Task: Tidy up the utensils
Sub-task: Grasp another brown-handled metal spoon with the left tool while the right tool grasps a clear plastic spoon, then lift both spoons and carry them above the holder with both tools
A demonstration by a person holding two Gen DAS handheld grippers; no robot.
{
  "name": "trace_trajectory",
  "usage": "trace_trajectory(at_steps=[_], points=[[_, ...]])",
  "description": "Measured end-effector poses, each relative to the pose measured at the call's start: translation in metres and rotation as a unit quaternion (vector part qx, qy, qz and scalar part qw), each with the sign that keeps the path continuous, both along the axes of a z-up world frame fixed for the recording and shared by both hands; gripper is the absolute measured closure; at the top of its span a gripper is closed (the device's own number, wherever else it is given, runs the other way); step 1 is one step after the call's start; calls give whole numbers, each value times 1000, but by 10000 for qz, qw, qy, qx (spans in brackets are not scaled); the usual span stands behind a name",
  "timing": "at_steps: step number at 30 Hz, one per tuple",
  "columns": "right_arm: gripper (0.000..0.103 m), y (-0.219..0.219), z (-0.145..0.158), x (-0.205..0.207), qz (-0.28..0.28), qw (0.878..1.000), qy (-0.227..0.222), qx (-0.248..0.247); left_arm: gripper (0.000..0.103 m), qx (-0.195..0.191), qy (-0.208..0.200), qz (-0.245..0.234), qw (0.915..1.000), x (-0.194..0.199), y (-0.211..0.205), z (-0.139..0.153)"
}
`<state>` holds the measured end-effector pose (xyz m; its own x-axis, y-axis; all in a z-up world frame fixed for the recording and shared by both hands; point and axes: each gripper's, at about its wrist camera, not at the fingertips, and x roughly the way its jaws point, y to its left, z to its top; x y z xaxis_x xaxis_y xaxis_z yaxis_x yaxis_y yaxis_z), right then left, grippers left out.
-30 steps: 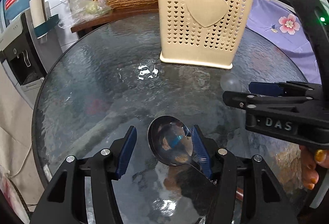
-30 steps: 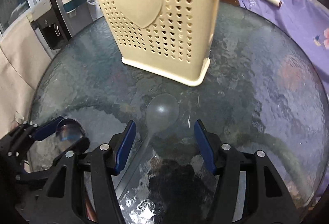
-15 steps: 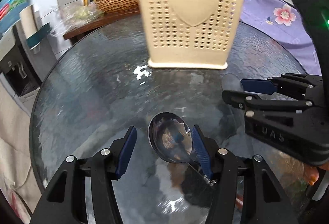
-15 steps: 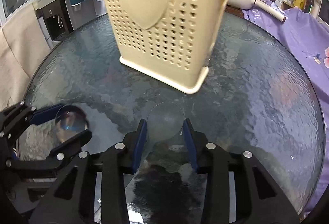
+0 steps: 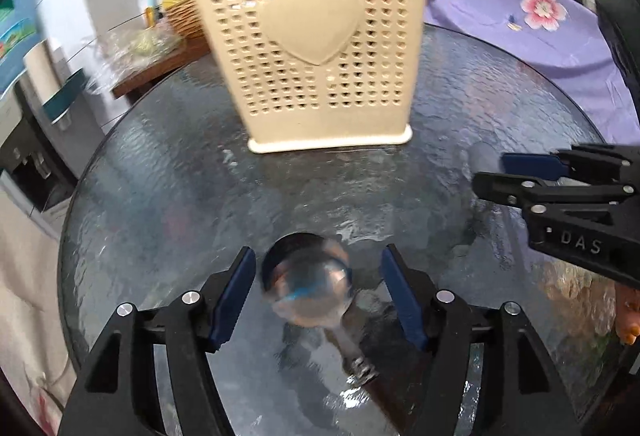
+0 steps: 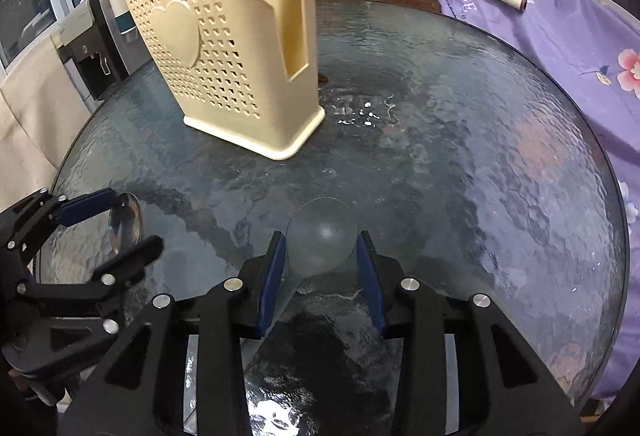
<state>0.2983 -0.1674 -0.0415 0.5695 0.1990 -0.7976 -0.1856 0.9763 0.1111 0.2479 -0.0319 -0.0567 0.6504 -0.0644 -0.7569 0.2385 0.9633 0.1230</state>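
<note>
Rippled dark glass round tabletop (image 6: 480, 164) bears a cream utensil caddy (image 5: 320, 48); left gripper (image 5: 318, 296) has just been opening around a steel ladle (image 5: 306, 284), right gripper (image 6: 320, 268) clenched on a translucent spoon (image 6: 322, 236), purple floral cloth (image 6: 560, 36) beyond.

JIANHAO: plate on cream holder (image 6: 224, 76) | DAS: right tool (image 5: 576, 232) body

Black plastic tongs (image 5: 318, 294), blue ribbed pads, silver screws, "DAS" mark.
</note>
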Motion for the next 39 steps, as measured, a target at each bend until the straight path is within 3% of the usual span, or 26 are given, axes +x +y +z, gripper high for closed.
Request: trace_trajectory(at_steps=[7,15,20,29,39], points=[[65,7,3,-8,50,10000,-68,-39,34,128,-47,362,9993,-6,-1,3],[65,13,6,-14,78,9998,-142,-124,56,-48,91,582,9983,4,-6,-1],[65,11,8,-17,53,9998,-187,-46,57,-160,109,469,9987,11,-7,3],[65,0,30,-23,75,9981,-560,243,57,-679,-342,182,9969,-1,-6,36],[65,-7,69,-42,287,9933,-1086,262,57,-901,-898,-137,9918,-20,0,69]])
